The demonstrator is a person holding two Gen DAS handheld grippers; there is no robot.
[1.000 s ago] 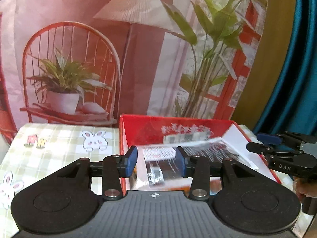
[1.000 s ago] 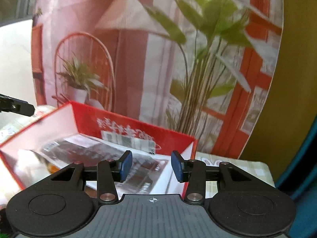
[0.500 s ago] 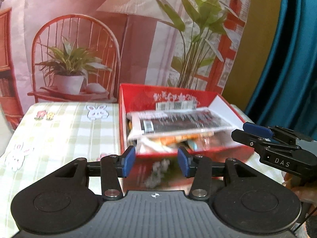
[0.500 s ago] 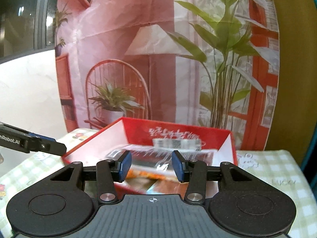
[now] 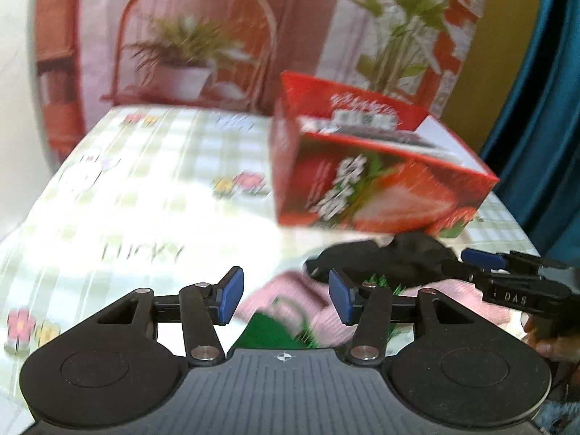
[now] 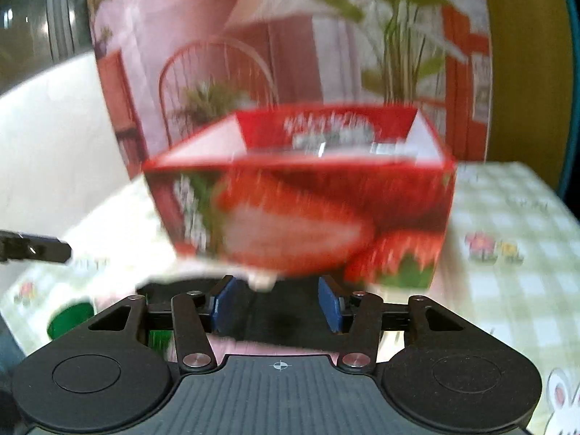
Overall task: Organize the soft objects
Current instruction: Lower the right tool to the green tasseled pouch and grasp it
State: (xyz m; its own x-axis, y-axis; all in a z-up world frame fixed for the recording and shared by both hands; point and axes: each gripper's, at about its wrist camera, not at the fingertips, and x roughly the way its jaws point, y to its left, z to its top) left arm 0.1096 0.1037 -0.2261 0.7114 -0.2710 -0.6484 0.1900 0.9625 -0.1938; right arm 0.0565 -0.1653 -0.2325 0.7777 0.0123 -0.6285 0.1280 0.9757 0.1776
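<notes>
Fingers on both grippers, left gripper (image 5: 285,300) and right gripper (image 6: 275,303), opening, empty; you're reaching for the black soft cloth (image 5: 384,259) and pink knit cloth (image 5: 326,311); next, pinch one for the red strawberry-print cardboard box (image 6: 301,214).

1 red box (image 5: 366,188), 1 pink cloth (image 5: 290,301), 1 black cloth (image 5: 391,257), 2 grippers.

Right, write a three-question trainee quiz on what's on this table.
1. True or false: the red strawberry box is open at the top.
2. What lies nearest in front of the right gripper: A) black fabric B) a glass bottle C) a metal spoon
3. Fill in: the left gripper points over a ____ cloth on the checked tablecloth.

Key: 1 true; 2 A; 3 pink
</notes>
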